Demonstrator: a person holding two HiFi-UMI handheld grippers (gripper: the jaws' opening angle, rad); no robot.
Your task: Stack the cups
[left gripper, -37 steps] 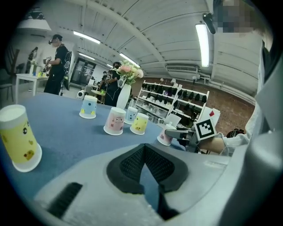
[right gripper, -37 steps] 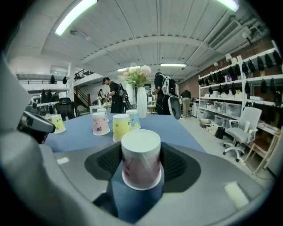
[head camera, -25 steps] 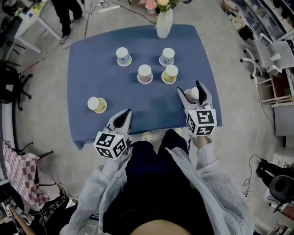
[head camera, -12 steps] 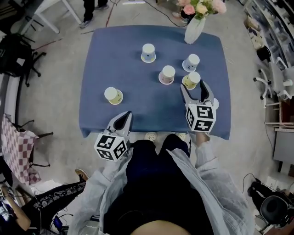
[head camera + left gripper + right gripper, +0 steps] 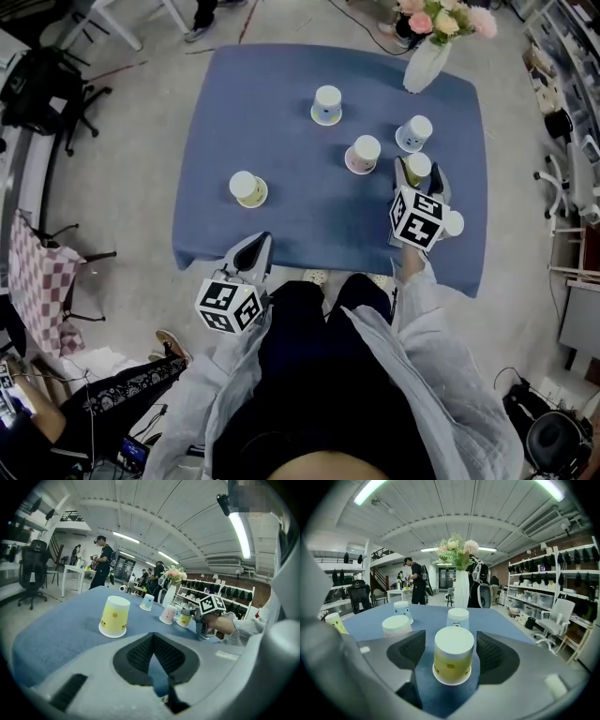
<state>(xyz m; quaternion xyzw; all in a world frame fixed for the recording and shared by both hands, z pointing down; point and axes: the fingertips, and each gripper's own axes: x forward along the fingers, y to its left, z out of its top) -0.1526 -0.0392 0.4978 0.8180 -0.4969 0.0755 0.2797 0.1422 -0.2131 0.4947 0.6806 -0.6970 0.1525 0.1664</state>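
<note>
The right gripper (image 5: 418, 169), at the right of the head view, is released. Its jaws stand apart on either side of an upturned yellow cup (image 5: 453, 660), and the pads do not press it. Crowding it are a pink cup (image 5: 364, 154) just left, a pale cup (image 5: 415, 133) just above and a half-hidden cup (image 5: 453, 223) lower right. The left gripper (image 5: 255, 246), clenched on nothing, hangs over the table (image 5: 281, 220) at its lower edge. The left cup (image 5: 247, 188), blue cup (image 5: 326, 104) and vase (image 5: 424, 64) stand well apart.

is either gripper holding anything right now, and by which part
Nothing is held. The upside-down yellow cup stands between the right gripper's open fingers, untouched by either; the left gripper is shut and empty.
</note>
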